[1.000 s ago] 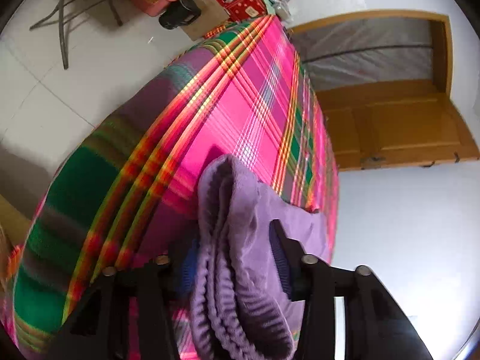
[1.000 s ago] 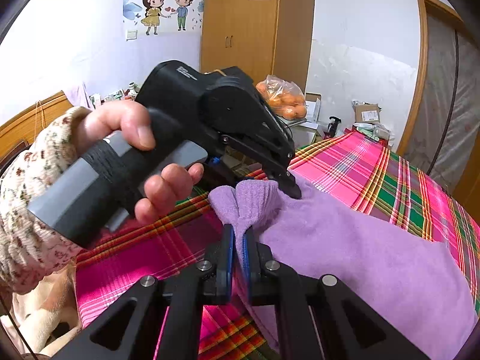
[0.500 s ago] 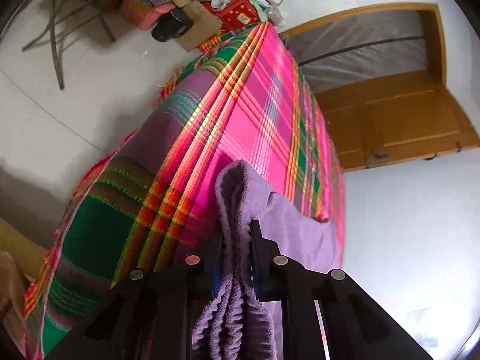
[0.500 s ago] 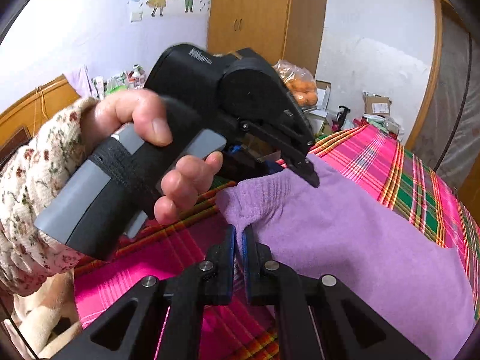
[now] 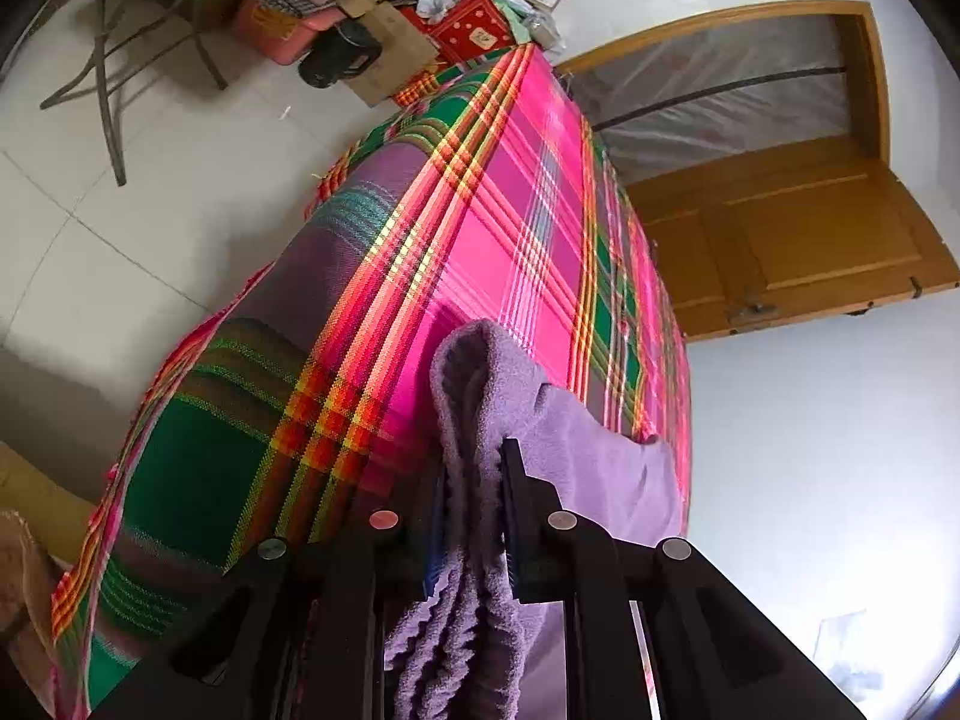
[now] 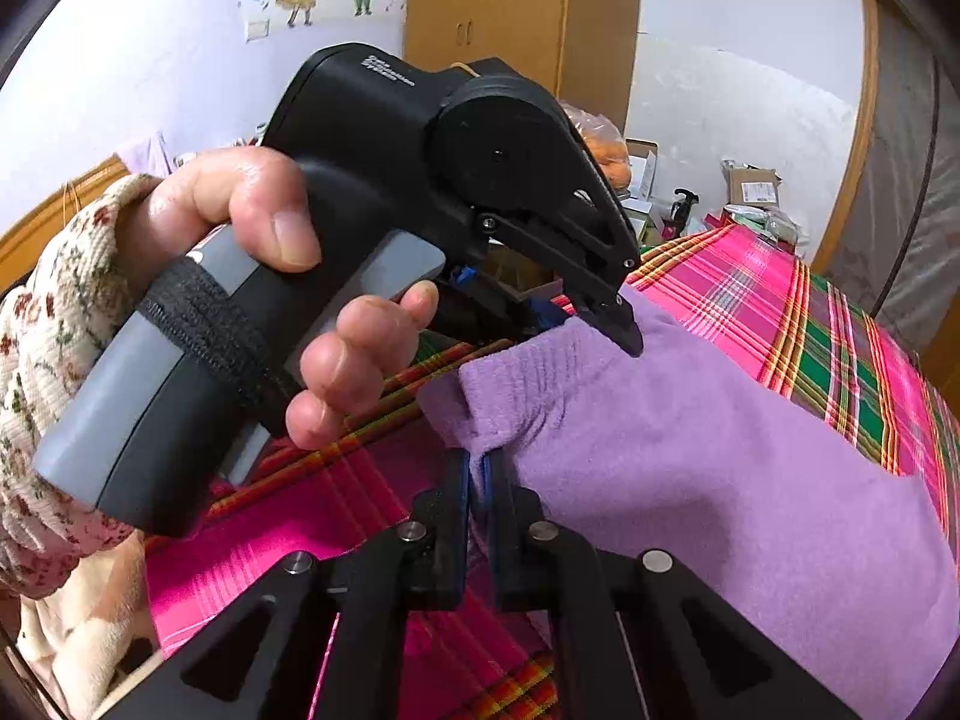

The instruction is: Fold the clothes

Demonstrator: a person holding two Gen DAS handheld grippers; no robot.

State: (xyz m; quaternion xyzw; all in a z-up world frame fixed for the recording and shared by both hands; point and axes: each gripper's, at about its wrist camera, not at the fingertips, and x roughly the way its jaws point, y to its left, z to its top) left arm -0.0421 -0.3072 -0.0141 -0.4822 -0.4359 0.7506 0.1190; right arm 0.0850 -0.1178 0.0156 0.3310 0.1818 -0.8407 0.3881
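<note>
**Purple garment pinched at both corners**

Purple garment lies on the plaid-covered bed, one edge lifted. Left gripper: its fingers have just been closing and now clamp a thick bunched fold. Right gripper is nearly shut, pinching thin cloth. Both corners look secured, so a fold can likely begin.

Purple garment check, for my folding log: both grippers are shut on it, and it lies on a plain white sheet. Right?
Not quite. The purple garment lies on a pink and green plaid sheet, as both wrist views show. Left gripper and right gripper are both shut on it.
</note>
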